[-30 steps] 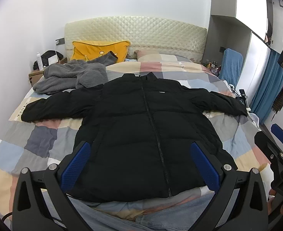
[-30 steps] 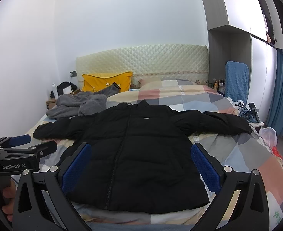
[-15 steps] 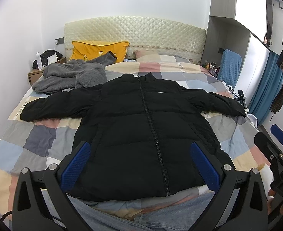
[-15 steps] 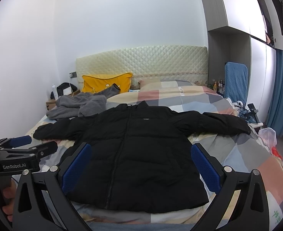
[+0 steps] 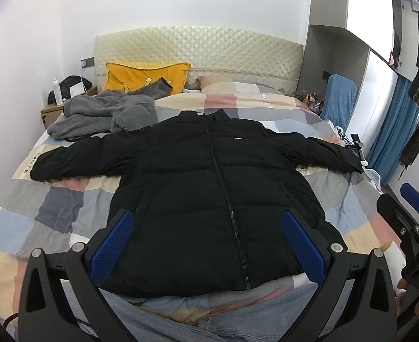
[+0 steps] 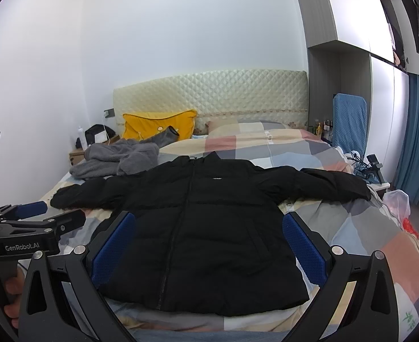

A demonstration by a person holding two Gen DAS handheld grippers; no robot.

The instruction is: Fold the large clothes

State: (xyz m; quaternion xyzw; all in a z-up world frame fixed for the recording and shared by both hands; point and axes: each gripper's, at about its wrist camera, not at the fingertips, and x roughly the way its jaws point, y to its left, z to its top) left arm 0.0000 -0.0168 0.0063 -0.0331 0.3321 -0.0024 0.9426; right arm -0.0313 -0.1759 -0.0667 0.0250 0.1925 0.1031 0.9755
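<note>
Lying flat on the bed, sleeves spread: black puffer jacket, zipped. Hovering near its hem, both gaping open, gripping nothing: left hand-held gripper, right hand-held gripper.

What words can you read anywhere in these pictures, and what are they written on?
"GenRobot.AI": white letters on the left hand-held gripper, seen from the right wrist camera.
"DAS": cut off at the picture edge, on the right hand-held gripper, seen from the left wrist camera.
Small white chest label on the black puffer jacket: too small to read.
</note>
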